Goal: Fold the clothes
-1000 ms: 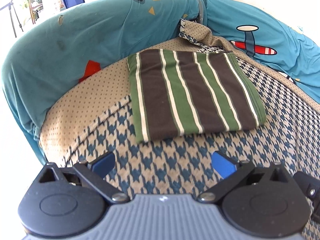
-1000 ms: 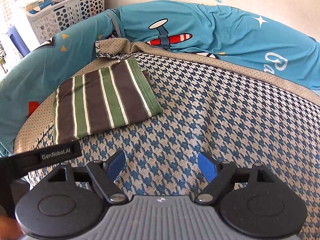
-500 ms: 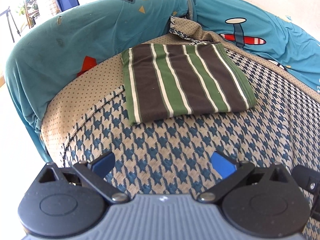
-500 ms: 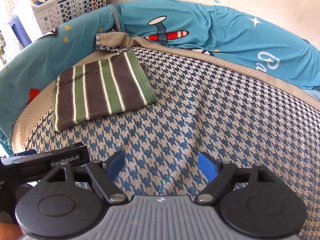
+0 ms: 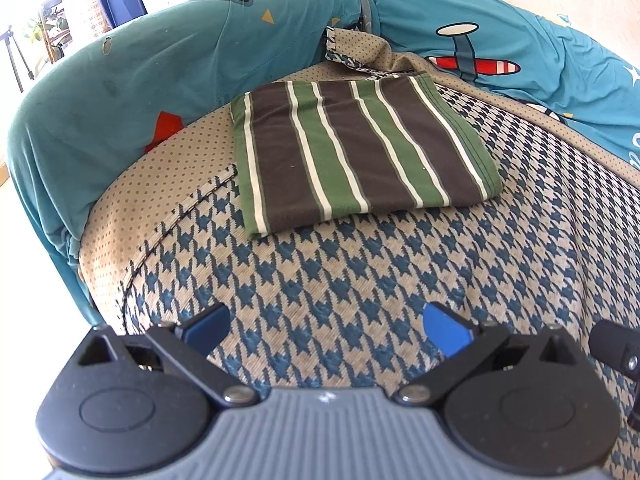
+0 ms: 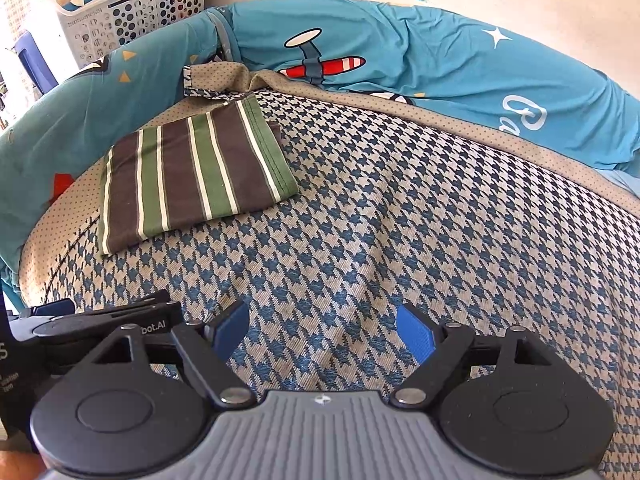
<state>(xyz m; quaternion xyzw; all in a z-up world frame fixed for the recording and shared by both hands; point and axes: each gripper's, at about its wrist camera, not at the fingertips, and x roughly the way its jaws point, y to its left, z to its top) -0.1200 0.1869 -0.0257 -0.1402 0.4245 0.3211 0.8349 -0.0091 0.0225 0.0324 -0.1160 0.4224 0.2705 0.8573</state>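
A striped garment (image 5: 356, 152) in brown, green and white lies folded into a flat rectangle at the far left of the houndstooth blanket (image 5: 360, 280). The right wrist view shows the same folded garment (image 6: 192, 172) on the blanket (image 6: 400, 220). My left gripper (image 5: 326, 330) hovers open over the blanket, well short of the garment, with nothing between its blue pads. My right gripper (image 6: 324, 330) is open too and empty, to the right of the left gripper's body (image 6: 100, 320).
A teal sheet with an airplane print (image 6: 360, 52) runs along the back and left edge. A white laundry basket (image 6: 132, 8) with clothes stands behind it, by a blue container (image 6: 32, 60). A turned-back blanket corner (image 5: 352, 52) lies just behind the garment.
Both grippers have drawn back from the folded garment and stayed open. In the right wrist view the left gripper has sunk lower at the left edge. The garment has not moved.
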